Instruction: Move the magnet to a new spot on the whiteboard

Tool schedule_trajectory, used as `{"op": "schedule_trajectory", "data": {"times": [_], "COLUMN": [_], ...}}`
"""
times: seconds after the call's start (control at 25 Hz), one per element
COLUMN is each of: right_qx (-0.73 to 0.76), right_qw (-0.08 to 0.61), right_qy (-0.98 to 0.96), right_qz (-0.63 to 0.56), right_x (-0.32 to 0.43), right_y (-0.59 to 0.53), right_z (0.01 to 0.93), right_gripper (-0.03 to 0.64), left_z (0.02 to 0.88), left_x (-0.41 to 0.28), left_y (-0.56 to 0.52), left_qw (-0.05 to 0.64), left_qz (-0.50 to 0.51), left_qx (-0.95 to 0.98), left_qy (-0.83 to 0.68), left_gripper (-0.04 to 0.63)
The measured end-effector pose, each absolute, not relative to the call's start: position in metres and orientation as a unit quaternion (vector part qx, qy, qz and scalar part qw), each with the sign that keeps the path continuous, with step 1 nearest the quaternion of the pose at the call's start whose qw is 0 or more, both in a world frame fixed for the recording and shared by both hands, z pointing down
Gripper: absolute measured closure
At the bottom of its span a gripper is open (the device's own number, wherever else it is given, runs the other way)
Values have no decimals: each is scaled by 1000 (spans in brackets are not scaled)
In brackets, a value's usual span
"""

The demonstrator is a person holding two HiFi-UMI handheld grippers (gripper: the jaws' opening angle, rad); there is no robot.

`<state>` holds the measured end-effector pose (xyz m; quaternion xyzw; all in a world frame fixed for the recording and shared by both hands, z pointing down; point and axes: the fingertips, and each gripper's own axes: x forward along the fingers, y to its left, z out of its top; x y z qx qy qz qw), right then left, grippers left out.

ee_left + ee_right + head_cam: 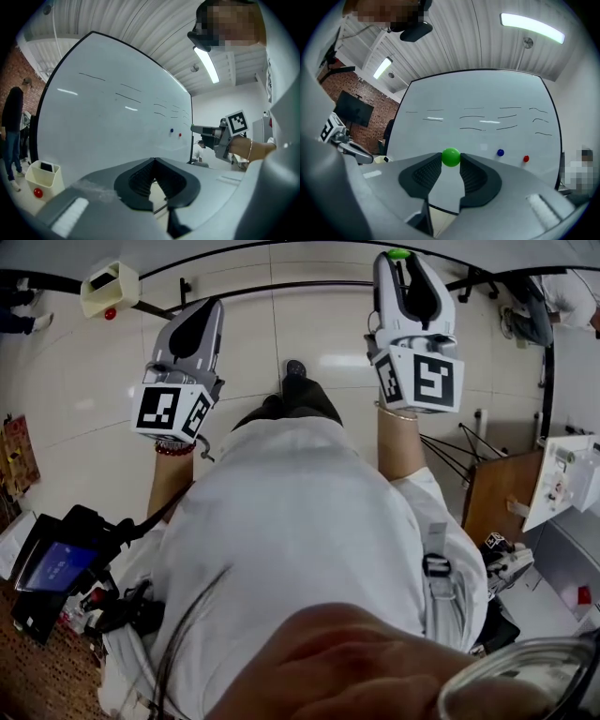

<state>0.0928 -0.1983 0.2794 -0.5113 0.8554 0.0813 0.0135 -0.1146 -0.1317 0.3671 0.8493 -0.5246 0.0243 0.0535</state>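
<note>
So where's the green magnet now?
The green magnet is pinched at the tips of the right gripper, facing the whiteboard, left of the blue magnet and red magnet in the right gripper view.

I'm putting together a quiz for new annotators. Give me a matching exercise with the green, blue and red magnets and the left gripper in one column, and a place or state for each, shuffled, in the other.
Column 1
1. green magnet
2. blue magnet
3. red magnet
4. left gripper

Column 2
A. on the whiteboard, nearest its right edge
B. jaws together, empty
C. between the jaws of the right gripper
D. on the whiteboard, left of its neighbour

Pairs: 1-C, 2-D, 3-A, 4-B
</note>
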Motion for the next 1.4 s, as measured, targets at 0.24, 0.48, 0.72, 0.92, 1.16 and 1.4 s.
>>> {"op": "schedule_trajectory", "data": {"times": [0.24,0.48,0.72,0.92,1.16,1.4], "right_qx": [-521,-502,-481,-467,-464,-463], "right_qw": [6,19,14,10,7,6], "right_qy": [850,862,876,883,885,886], "right_qz": [78,70,45,41,32,34], "right_x": [101,93,79,69,65,65], "right_y": [-174,-178,-183,-182,-183,-184], "right_z": [276,276,292,294,301,299], "right_gripper": [491,491,491,491,491,491], "left_z": [368,357,347,344,345,346], "left_x": [-98,-98,-98,-92,-95,-105], "left_y": [-126,-134,-143,-146,-150,-150], "left_qw": [61,38,33,25,27,31], "left_qz": [13,16,-3,1,5,3], "left_qx": [862,860,858,860,855,847], "left_qy": [-503,-509,-513,-510,-518,-531], "left_gripper": [589,589,589,589,589,589]}}
